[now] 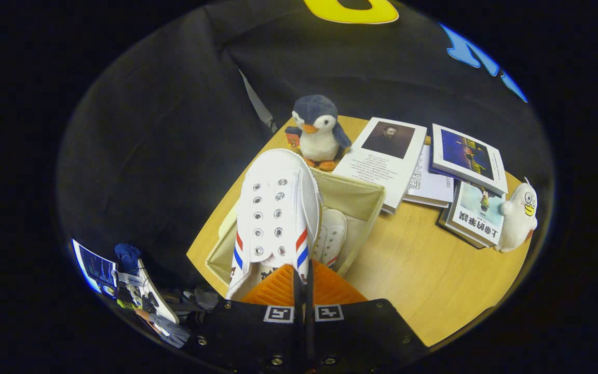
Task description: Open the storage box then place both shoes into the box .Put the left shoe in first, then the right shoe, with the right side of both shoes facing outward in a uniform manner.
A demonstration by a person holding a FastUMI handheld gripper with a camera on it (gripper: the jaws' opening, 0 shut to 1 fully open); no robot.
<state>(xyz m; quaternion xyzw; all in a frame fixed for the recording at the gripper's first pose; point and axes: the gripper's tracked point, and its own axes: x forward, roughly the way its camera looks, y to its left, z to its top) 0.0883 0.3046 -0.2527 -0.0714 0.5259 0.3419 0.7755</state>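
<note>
My gripper [302,283], nearly closed, pinches a white shoe [273,213] above the open box [366,195]; I'll lower it beside the other shoe [331,234], probably heel-first.

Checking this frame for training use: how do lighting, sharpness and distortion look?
Gripper view: even light on the round wooden table; white canvas shoe held in the gripper looks bright but keeps eyelet detail; fisheye bends the table rim; beige fabric storage box and plush penguin are sharp.
</note>
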